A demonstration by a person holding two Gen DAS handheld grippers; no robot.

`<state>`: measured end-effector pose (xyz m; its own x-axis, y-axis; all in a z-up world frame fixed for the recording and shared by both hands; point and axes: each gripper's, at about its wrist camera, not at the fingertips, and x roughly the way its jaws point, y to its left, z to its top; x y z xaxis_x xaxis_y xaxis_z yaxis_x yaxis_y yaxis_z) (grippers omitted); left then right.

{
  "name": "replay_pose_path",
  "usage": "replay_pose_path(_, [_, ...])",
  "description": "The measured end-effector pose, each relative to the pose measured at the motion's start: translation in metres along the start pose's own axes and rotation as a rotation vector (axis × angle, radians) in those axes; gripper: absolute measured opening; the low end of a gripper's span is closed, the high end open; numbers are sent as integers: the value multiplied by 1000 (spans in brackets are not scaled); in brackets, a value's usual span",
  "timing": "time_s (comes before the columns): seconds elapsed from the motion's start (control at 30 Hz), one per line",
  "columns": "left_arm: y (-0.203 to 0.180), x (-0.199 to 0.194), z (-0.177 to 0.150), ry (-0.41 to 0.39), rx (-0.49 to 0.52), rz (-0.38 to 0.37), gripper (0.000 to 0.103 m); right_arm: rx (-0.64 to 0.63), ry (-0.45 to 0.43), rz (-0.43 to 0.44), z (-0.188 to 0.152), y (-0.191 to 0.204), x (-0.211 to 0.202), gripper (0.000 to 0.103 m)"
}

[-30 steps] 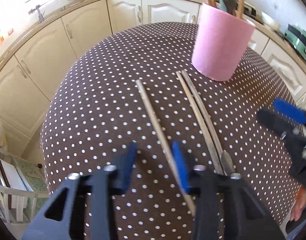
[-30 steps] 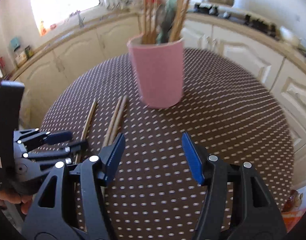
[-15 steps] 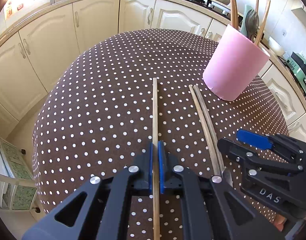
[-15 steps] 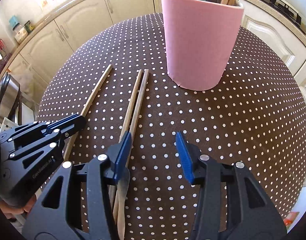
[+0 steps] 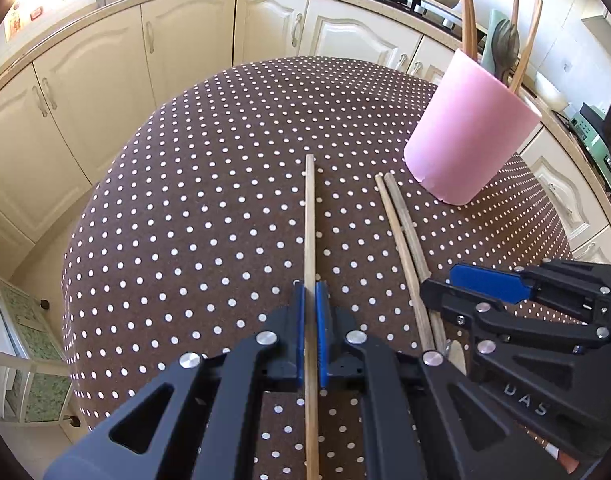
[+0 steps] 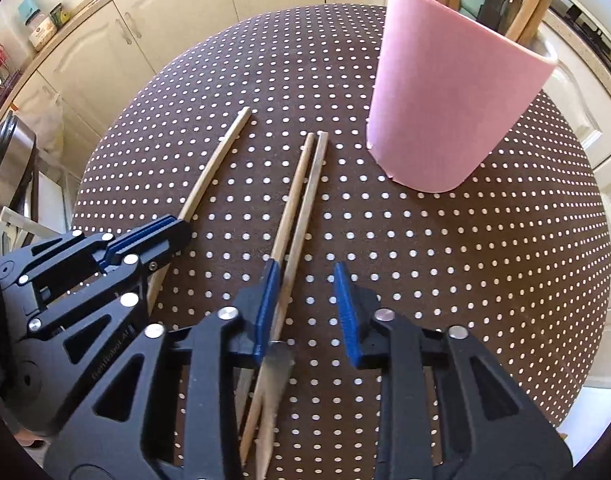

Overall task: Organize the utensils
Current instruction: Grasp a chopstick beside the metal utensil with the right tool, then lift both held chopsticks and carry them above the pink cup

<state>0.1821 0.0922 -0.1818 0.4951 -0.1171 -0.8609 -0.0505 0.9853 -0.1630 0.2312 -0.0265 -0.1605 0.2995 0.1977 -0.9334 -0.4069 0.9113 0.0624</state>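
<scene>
left gripper [image 5: 310, 300]: angled down, pinching wooden stick [image 5: 310, 216] | right gripper [image 6: 305, 300]: steeply down, closing around utensil pair [image 6: 301, 200]

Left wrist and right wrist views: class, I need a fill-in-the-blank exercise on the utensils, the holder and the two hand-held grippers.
1. The left hand-held gripper is shut on a single wooden ____.
2. The utensil holder standing on the tablecloth is coloured ____.
3. The pair of wooden-handled utensils lies between the jaws of the ____ hand-held gripper, which are closing.
4. The tablecloth is brown with white ____.

Missing words: stick; pink; right; dots
</scene>
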Motion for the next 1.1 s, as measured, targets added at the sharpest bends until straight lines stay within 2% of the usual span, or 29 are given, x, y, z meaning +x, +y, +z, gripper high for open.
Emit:
replay_pose_path(0.13, [-3,3,3,-2,-6,-1,5,3,4,30,5,3,3,16])
replay_pose_path(0.4, [-3,4,6,-3,-15,-9,5,44,4,60,2,-12,4,15])
replay_pose_path(0.57, [-4,5,8,-7,-19,-21,5,7,-26,3,-5,-5,6,9])
replay_pose_path(0.67, [-3,0,10,-38,-26,-68,5,45,-84,49,-11,-11,3,7])
replay_pose_path(0.83, [-5,-18,12,-117,-28,-118,5,79,-227,122,-21,-22,-24,7])
replay_pose_path(1.1, [-33,-73,15,-368,50,-267,5,92,-529,190,-43,-44,-93,6])
